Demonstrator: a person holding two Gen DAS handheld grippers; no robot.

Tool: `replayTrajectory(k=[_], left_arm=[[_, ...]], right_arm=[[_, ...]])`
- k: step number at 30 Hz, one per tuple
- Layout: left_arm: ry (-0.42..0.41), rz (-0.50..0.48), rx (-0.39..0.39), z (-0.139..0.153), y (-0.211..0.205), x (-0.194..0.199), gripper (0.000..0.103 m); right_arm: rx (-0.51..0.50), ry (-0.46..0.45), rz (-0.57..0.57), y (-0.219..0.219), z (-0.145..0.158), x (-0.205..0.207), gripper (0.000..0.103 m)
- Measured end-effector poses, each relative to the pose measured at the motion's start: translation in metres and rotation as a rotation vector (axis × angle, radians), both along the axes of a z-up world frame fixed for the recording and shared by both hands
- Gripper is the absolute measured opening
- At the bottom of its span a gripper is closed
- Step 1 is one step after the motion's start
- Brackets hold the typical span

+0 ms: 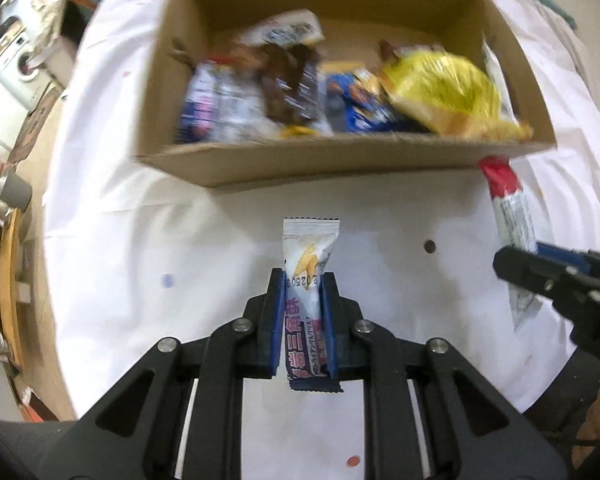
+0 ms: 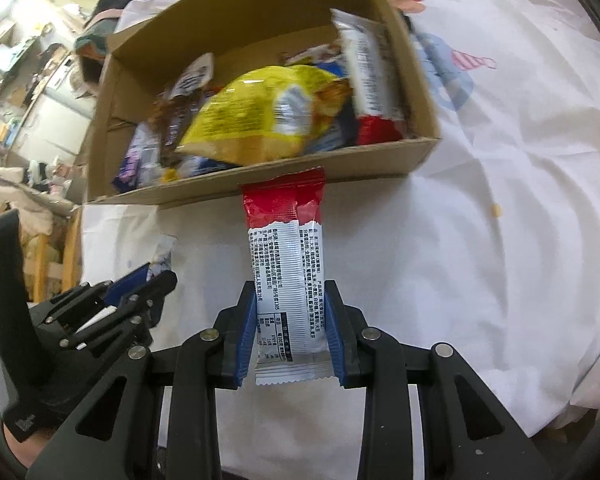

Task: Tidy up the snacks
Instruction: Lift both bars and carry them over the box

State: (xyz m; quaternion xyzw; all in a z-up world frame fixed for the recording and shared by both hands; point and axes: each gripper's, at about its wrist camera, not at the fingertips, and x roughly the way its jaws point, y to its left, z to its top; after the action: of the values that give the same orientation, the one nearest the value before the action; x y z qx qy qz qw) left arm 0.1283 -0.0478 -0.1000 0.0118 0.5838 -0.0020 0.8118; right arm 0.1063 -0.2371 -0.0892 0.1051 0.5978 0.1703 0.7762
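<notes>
My left gripper (image 1: pixel 303 280) is shut on a white and purple snack bar (image 1: pixel 310 248) and holds it above the white cloth, short of the cardboard box (image 1: pixel 340 160). My right gripper (image 2: pixel 291 290) is shut on a red and white snack bar (image 2: pixel 286 248) whose red end reaches the box's (image 2: pixel 260 178) near wall. The box holds several snacks, among them a yellow bag (image 1: pixel 444 92) (image 2: pixel 268 116). Each gripper shows in the other's view, the right one (image 1: pixel 512 264) at the right edge and the left one (image 2: pixel 156 276) at the lower left.
A white cloth (image 1: pixel 140 240) (image 2: pixel 480 240) covers the table under the box. The table's left edge drops off to a cluttered room with a washing machine (image 1: pixel 16 68).
</notes>
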Motion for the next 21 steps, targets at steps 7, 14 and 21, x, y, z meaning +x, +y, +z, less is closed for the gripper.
replayTrajectory(k=[7, 14, 21], left_arm=[[-0.058, 0.077, 0.026, 0.039, 0.019, -0.005, 0.014], [-0.123, 0.112, 0.033, 0.079, 0.041, -0.012, 0.014], [-0.206, 0.102, 0.031, 0.108, 0.041, -0.007, 0.014]], right_arm=[[0.083, -0.031, 0.07, 0.023, 0.016, -0.005, 0.033], [0.189, -0.104, 0.094, 0.028, 0.046, -0.007, 0.033], [0.265, -0.199, 0.051, 0.011, 0.073, 0.0, 0.033]])
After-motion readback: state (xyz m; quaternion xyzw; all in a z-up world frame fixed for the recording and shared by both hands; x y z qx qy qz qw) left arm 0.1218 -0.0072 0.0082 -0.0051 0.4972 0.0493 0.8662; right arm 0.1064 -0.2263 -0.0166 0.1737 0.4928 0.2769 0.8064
